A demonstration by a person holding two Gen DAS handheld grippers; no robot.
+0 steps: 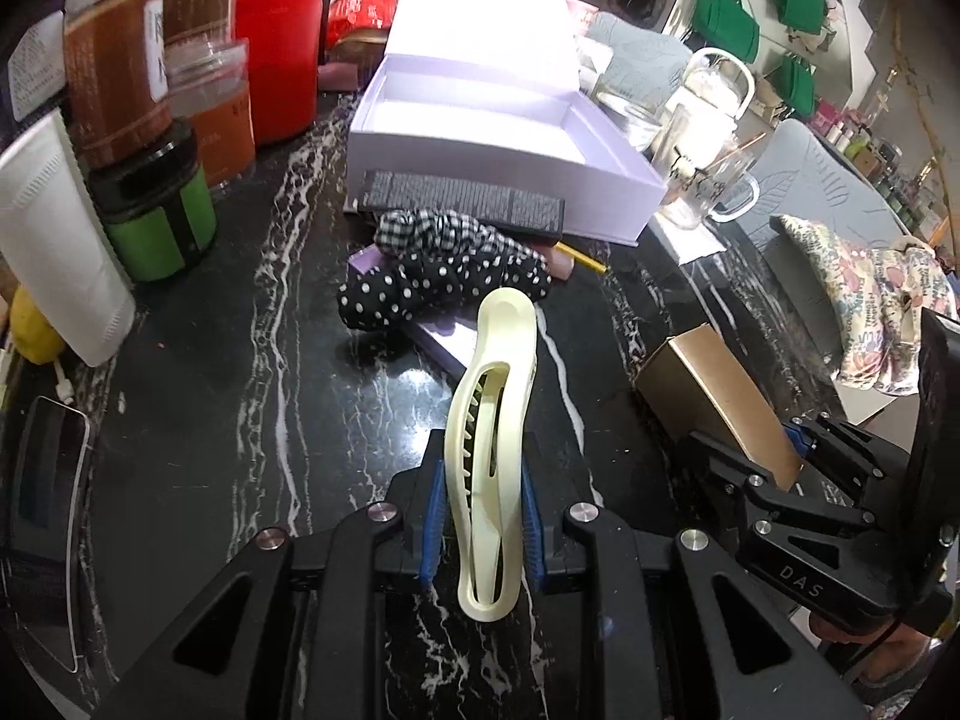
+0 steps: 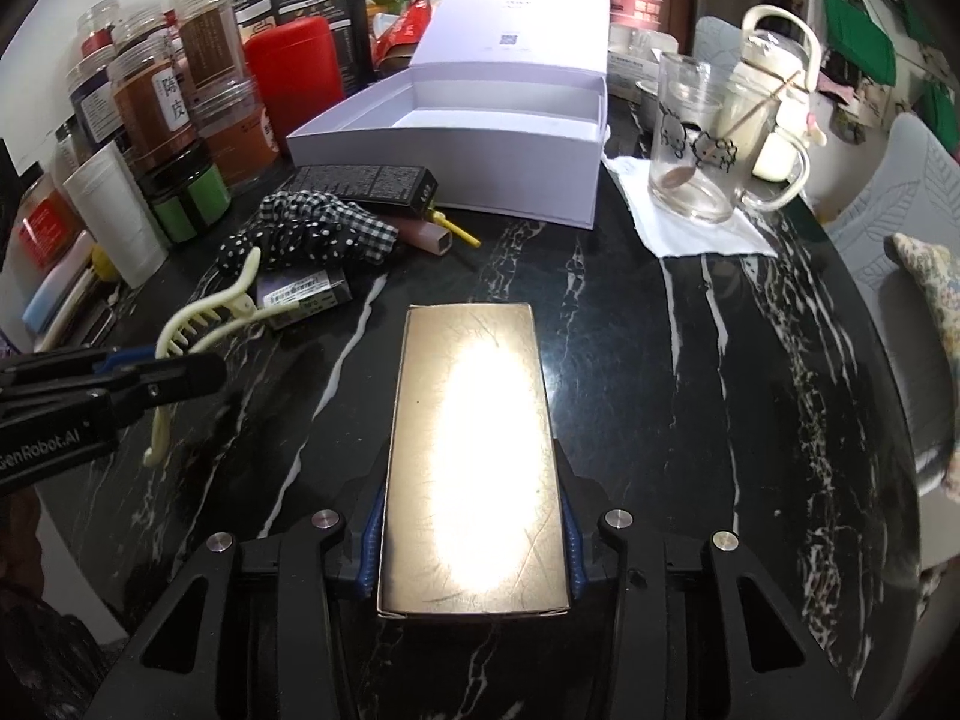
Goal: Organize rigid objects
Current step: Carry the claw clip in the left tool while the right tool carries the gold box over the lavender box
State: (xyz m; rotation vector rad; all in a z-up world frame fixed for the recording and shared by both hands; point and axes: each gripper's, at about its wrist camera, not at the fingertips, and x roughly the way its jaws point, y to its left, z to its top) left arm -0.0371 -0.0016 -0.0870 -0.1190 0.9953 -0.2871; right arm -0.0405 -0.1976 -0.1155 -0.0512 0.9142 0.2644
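Note:
My left gripper point(image 1: 483, 525) is shut on a cream hair claw clip point(image 1: 495, 450), held above the black marble table point(image 1: 198, 396). The clip also shows in the right wrist view point(image 2: 204, 324), gripped by the left gripper point(image 2: 138, 378). My right gripper point(image 2: 471, 531) is shut on a gold rectangular box point(image 2: 471, 456); the box shows at the right of the left wrist view point(image 1: 717, 402). An open lilac gift box point(image 1: 498, 138) point(image 2: 480, 138) stands further back, empty inside. A black carton point(image 1: 462, 204), dotted and checked scrunchies point(image 1: 444, 282) and a small purple box point(image 2: 303, 294) lie before it.
Jars point(image 1: 114, 60), a red tin point(image 1: 279, 54), a green-labelled jar point(image 1: 156, 222) and a white cup point(image 1: 54, 246) line the left. A phone point(image 1: 48, 528) lies at the near left. A glass mug point(image 2: 696, 144) on a napkin and a white kettle point(image 2: 774, 72) stand at the right.

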